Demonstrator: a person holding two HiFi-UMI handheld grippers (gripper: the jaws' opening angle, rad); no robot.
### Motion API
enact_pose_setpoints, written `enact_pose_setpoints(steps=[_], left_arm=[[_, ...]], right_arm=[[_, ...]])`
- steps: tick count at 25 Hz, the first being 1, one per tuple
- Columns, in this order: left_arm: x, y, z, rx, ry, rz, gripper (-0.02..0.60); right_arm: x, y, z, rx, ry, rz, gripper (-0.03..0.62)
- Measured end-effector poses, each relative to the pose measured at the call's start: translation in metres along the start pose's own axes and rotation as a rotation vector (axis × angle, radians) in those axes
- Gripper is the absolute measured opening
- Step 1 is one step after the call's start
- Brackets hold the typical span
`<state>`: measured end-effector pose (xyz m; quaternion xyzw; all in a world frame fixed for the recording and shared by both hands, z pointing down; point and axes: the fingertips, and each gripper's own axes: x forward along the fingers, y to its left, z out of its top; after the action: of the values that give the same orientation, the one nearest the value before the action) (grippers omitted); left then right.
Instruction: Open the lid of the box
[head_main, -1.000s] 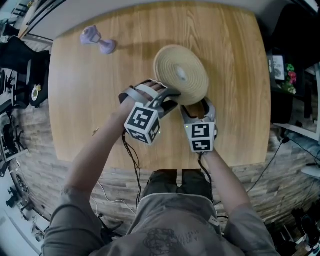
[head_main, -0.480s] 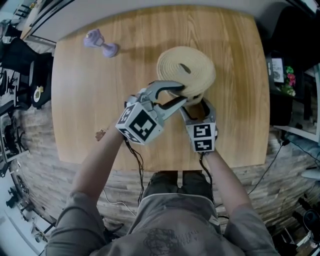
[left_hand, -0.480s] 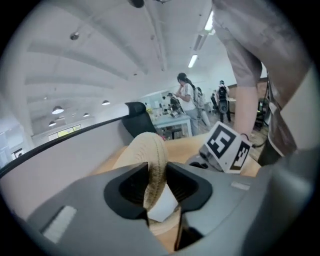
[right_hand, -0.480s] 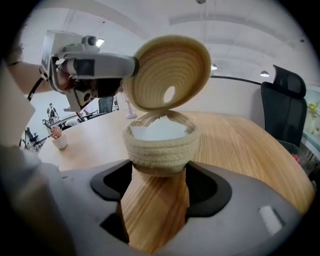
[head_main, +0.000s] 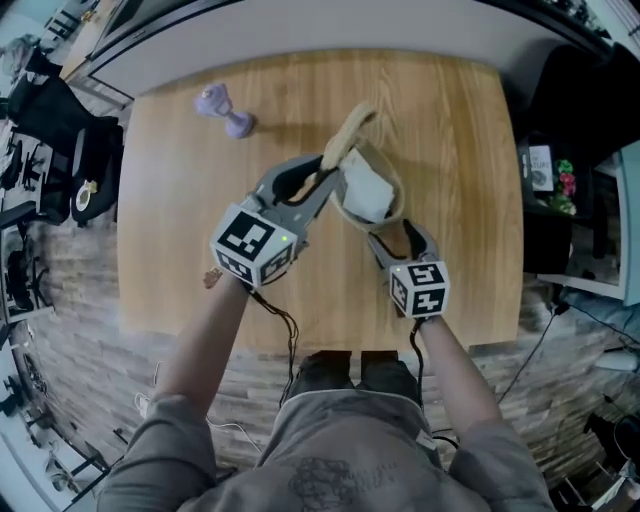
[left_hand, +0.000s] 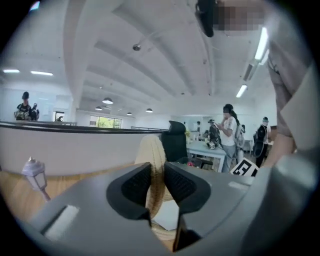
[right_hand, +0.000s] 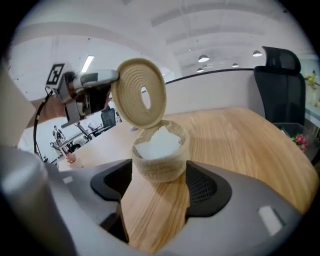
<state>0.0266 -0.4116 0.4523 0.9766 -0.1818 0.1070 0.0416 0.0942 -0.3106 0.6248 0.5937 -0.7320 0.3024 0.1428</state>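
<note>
The lid (head_main: 343, 148) is being gripped on edge above the box (head_main: 368, 195) by the left gripper (head_main: 318, 178), whose jaws are closing on its rim. The right gripper (head_main: 400, 232) is being held open, unclamped, at the box's base. With so thin a hold, the lid could be dropped.

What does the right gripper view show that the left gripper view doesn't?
Only the right gripper view: the lid's whole round face, and the right gripper's fingers spread open toward the woven box. Only the left gripper view: the purple object, people at desks, and the left gripper's fingers closing with the lid's rim between them. Both: the raised lid, the box's white contents, the wooden table.
</note>
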Motion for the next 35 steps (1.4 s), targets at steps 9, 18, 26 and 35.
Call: enact_pose_setpoints(steps=[9, 18, 26, 35], left_arm=[[-0.071, 0.018, 0.007, -0.131, -0.053, 0.179, 0.081], [-0.114, 0.009, 0.049, -0.127, -0.116, 0.245, 0.081], [-0.159, -0.013, 0.136, 0.011, -0.240, 0.281, 0.083], [-0.209, -0.059, 0.193, 0.110, -0.318, 0.292, 0.083]], right_arm=[[-0.075, -0.002, 0.063, 0.088, -0.150, 0.020, 0.345], [-0.121, 0.023, 0.116, 0.038, -0.243, 0.047, 0.345], [-0.199, 0.057, 0.208, -0.138, -0.407, 0.071, 0.318], [-0.292, 0.097, 0.255, -0.268, -0.548, 0.094, 0.224]])
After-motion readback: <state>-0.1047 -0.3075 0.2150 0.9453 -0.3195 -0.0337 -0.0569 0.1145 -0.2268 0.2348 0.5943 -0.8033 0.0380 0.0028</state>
